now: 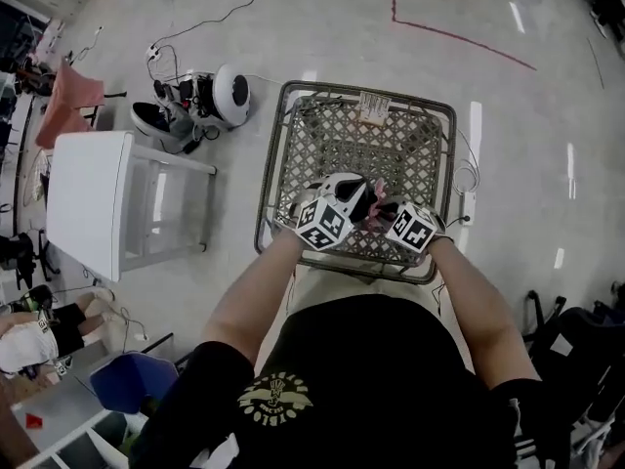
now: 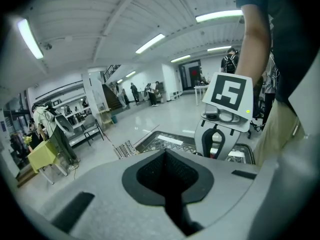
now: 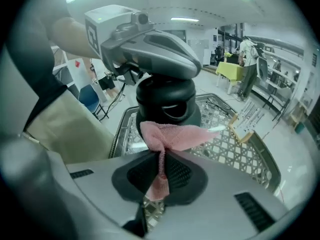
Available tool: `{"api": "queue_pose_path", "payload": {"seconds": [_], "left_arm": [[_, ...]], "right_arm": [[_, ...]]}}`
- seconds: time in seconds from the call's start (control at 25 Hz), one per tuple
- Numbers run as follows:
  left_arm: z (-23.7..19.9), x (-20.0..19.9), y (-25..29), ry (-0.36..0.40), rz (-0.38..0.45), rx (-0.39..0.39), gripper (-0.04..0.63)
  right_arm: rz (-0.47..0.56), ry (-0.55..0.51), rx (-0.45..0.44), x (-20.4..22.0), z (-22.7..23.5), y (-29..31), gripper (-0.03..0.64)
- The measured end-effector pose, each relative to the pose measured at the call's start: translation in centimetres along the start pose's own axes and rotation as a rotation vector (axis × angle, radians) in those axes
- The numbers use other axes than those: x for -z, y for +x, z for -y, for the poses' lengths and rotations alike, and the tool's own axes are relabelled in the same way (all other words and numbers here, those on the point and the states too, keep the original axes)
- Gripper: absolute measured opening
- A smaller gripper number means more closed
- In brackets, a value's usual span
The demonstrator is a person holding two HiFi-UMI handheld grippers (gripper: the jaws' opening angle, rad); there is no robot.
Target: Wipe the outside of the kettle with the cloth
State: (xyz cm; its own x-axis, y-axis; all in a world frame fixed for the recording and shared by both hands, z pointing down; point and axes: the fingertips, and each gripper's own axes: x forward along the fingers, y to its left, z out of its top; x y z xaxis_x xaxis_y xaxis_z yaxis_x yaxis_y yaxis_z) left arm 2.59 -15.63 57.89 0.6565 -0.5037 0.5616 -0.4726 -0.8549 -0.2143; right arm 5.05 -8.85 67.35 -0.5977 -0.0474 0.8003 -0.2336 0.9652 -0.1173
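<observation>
Pink cloth (image 3: 172, 134) is clamped between our right gripper's (image 3: 161, 160) fingers, its free end against the black kettle (image 3: 167, 104) over the metal mesh worktop (image 3: 245, 154). Our left gripper's (image 2: 166, 159) fingers are together, above the kettle's top.

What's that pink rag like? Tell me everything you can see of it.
The cloth is small, pink and looks like soft terry. The right tongs pinch it at a narrow waist; a short tail runs back between the pads and a wider flap fans out above, against a dark round body, probably the kettle. It is held over a wire basket.
</observation>
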Motion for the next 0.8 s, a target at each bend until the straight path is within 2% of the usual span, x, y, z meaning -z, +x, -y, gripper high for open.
{"api": "queue_pose_path", "payload": {"seconds": [0.2, 0.32, 0.64, 0.8], "left_arm": [[-0.2, -0.1, -0.2, 0.021, 0.011, -0.019, 0.008], [-0.3, 0.2, -0.3, 0.021, 0.012, -0.032, 0.008], [-0.1, 0.3, -0.9, 0.032, 0.022, -0.031, 0.008], [-0.1, 0.3, -0.8, 0.029, 0.023, -0.030, 0.008]], "right_arm": [[-0.029, -0.046, 0.037, -0.5, 4.5, -0.1, 0.031], [-0.064, -0.140, 0.036, -1.3, 5.5, 0.5, 0.031], [-0.122, -0.305, 0.078, -1.4, 6.3, 2.0, 0.031], [-0.142, -0.312, 0.076, 0.5, 4.9, 3.0, 0.031]]}}
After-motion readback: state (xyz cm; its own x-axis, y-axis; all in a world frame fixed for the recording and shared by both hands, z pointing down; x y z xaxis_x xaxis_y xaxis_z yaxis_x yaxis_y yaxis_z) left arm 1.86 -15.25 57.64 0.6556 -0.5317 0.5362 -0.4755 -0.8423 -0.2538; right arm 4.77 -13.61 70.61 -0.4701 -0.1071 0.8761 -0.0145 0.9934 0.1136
